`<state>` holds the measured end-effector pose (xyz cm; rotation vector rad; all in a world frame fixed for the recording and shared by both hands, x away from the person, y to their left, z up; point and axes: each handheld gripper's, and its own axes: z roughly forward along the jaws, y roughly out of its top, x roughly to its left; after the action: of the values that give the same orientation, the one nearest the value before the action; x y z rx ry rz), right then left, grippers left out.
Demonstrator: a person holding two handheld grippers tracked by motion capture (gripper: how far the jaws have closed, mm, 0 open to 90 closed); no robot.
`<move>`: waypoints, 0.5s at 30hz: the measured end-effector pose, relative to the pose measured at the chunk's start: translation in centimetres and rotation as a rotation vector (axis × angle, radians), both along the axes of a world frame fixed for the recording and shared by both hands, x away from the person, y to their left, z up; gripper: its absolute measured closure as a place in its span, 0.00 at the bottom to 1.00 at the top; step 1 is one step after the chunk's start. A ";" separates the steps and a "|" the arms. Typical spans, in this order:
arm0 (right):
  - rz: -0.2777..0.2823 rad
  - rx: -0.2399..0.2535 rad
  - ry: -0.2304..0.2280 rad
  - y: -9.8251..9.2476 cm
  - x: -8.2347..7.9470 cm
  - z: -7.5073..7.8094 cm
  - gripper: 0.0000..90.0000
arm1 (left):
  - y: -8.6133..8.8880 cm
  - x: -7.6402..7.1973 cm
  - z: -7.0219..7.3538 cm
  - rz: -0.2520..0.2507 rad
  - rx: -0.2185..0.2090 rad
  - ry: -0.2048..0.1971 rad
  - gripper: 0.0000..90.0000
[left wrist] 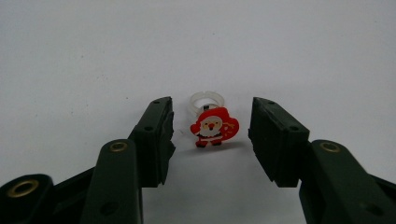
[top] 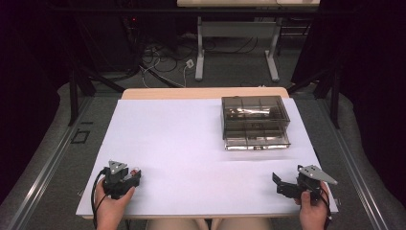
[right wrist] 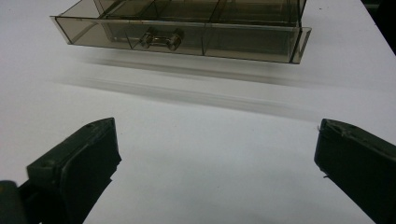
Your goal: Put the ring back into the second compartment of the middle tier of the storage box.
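Observation:
A small Santa Claus ring [left wrist: 214, 125] with a clear band lies on the white table cover, seen as a red speck [top: 136, 169] in the high view. My left gripper [left wrist: 211, 114] sits low at the front left [top: 134, 175], its jaws on either side of the ring with a gap on each side, so it is open. At the front right, my right gripper [top: 279, 185] rests with its jaws wide apart [right wrist: 217, 140] and nothing between them. It faces a smoky transparent drawer box [right wrist: 182, 32].
The drawer box [top: 255, 122] stands at the back right of the white sheet [top: 182, 139], its lower drawer pulled out with a metal handle [right wrist: 163, 38] at the front. Beyond the table are desk legs and cables on the floor.

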<state>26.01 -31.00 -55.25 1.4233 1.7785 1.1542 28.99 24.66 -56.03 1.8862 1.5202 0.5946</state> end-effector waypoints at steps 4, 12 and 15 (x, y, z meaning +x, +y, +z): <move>-0.004 -0.005 0.015 0.0 -0.1 0.0 0.00 | 0.1 0.0 0.0 0.004 0.004 0.010 0.60; 0.000 -0.008 0.020 -0.1 -0.1 0.1 0.00 | 0.0 0.1 -0.1 -0.014 0.001 0.022 0.65; -0.001 -0.007 0.019 0.0 0.0 0.0 0.00 | 0.0 0.1 -0.1 -0.014 0.002 0.020 0.67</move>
<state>25.96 -31.05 -55.22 1.4350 1.7929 1.1372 29.09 24.68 -56.12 1.9086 1.5187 0.5728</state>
